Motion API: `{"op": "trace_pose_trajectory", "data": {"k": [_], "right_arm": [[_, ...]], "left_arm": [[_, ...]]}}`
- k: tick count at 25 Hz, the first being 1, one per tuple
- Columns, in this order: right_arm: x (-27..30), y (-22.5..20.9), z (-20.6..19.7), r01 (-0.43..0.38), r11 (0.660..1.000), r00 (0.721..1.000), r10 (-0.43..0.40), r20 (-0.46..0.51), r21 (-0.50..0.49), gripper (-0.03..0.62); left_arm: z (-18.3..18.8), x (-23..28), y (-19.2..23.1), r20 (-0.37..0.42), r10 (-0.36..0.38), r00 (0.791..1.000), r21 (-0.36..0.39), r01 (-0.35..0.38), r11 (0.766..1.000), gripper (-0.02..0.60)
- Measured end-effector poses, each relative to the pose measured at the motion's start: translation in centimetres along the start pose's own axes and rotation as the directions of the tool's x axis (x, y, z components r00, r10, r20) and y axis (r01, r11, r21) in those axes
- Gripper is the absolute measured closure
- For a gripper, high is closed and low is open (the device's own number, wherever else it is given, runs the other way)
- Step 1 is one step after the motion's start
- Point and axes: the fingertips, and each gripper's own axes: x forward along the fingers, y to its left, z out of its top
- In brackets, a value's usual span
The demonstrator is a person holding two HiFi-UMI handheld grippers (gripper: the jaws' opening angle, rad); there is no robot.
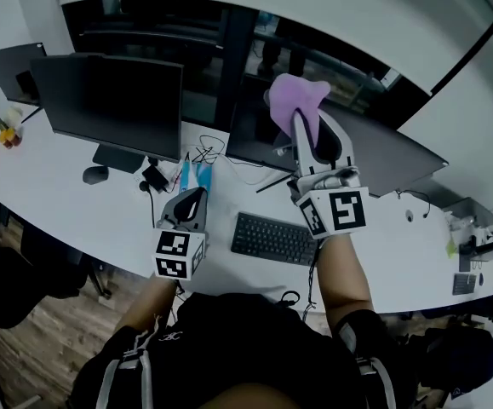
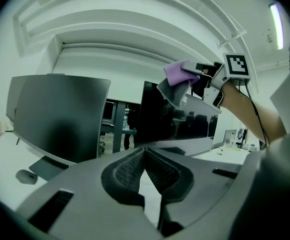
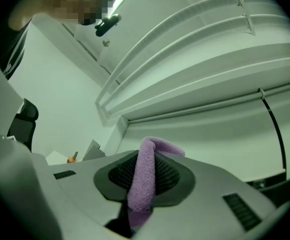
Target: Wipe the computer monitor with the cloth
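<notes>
A purple cloth (image 1: 297, 92) is pinched in my right gripper (image 1: 300, 119), which is shut on it and raised high. In the head view the cloth lies over the top left corner of the wide dark monitor (image 1: 382, 156). In the right gripper view the cloth (image 3: 146, 176) runs up between the jaws, with only wall and ceiling behind it. My left gripper (image 1: 193, 196) is low over the white desk (image 1: 50, 186), shut with nothing in it. Its tips (image 2: 143, 153) meet, facing the wide monitor (image 2: 170, 121) and the cloth (image 2: 177, 73).
A second dark monitor (image 1: 110, 100) stands at the left with a mouse (image 1: 95, 175) by its foot, and a third screen (image 1: 12, 71) is farther left. A black keyboard (image 1: 273, 239) lies before me. A blue-white packet (image 1: 197, 175) and cables lie between the monitors.
</notes>
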Motion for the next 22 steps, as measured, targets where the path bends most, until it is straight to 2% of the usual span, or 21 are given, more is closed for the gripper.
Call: {"op": "trace_pose_trajectory", "data": {"k": [4,9,17,22], "right_arm": [[3.2,1.5,1.1,-0.013,1.0,1.0,0.013,0.011,-0.007,0.51],[6.6,3.3,0.1,-0.029,0.999,0.999,0.028,-0.037,-0.015,0.51],[10.0,4.2,-1.5,-0.037,0.993,0.995,0.026,-0.1,-0.109,0.509],[11.8,2.8,-3.8,-0.022,0.978,0.973,-0.026,-0.228,-0.207,0.507]], "left_arm": [[-0.8,-1.4,2.8,-0.003,0.025,1.0,-0.02,-0.025,0.999,0.568],[-1.2,-2.8,5.6,0.001,0.052,0.999,-0.033,-0.052,0.998,0.568],[-1.7,-3.8,6.6,-0.005,0.054,0.999,-0.038,-0.054,0.998,0.568],[-1.7,-3.8,6.9,-0.011,0.05,0.999,-0.029,-0.05,0.998,0.568]]}}
